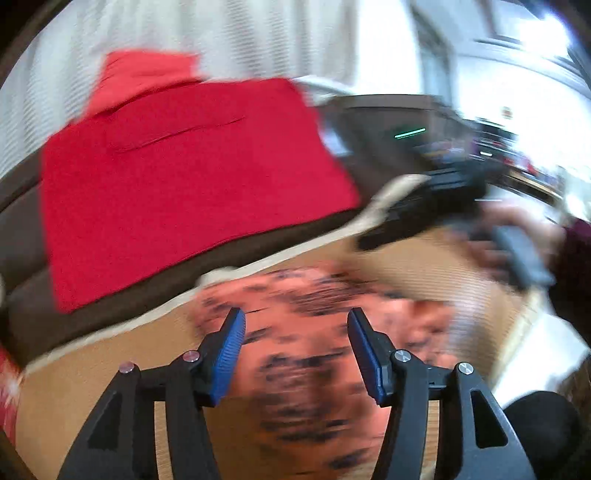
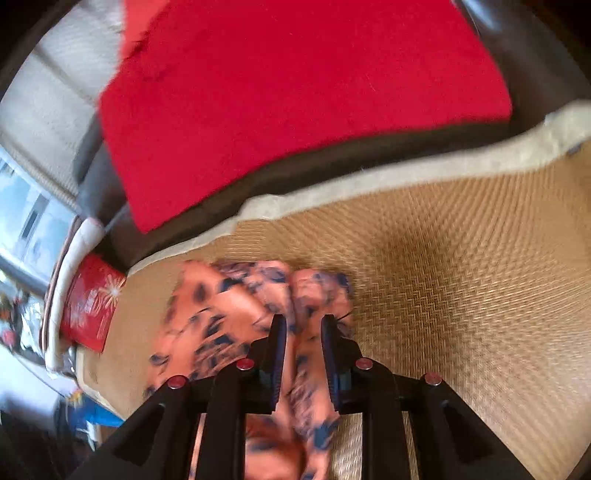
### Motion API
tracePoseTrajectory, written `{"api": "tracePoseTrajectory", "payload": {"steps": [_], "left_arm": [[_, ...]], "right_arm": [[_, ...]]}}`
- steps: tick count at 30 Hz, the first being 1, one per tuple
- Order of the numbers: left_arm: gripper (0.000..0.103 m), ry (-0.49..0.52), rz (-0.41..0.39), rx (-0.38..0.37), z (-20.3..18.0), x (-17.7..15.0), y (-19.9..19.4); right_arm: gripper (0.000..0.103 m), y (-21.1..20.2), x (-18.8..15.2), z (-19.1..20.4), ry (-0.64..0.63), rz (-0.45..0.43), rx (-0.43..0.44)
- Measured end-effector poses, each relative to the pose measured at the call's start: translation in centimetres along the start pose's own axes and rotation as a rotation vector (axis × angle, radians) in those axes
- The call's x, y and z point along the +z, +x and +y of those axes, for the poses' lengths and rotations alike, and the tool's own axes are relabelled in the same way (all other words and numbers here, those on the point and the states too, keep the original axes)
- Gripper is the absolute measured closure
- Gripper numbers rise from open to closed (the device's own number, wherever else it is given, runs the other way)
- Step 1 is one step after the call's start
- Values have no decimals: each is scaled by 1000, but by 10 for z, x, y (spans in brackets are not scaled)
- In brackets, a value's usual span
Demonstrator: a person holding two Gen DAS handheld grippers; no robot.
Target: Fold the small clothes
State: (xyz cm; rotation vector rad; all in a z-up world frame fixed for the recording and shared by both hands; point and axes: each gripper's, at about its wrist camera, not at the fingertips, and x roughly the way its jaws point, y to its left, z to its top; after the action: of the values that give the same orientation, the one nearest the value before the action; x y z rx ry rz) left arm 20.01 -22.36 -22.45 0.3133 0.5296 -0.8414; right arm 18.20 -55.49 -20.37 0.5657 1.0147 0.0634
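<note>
The limp, light garment [image 2: 229, 317] suits edge grips: right gripper [image 2: 303, 325] pinches a fold at six o'clock, left gripper [image 1: 296, 325] gapes empty.

You saw a woven straw mat [image 2: 461, 277] with a pale cloth edge [image 2: 369, 177], a dark brown sofa seat [image 1: 22, 229] behind it, a red box with white firework prints [image 2: 92, 306] at the mat's left, pale ribbed curtain [image 1: 221, 33] beyond.
</note>
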Motion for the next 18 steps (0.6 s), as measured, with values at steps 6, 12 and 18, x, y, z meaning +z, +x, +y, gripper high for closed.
{"api": "tracePoseTrajectory", "payload": {"steps": [6,12,18], "left_arm": [[45,-81,215,57,22,-29,42],[43,-95,326,58,19,-59,64],[43,-106,300,54,25,-54,60]], "right_arm": [[80,-16,-43,62,-126,30,31],[82,24,-116,38,-31,194,-41],[80,-1,-88,63,-63,191,-64]]}}
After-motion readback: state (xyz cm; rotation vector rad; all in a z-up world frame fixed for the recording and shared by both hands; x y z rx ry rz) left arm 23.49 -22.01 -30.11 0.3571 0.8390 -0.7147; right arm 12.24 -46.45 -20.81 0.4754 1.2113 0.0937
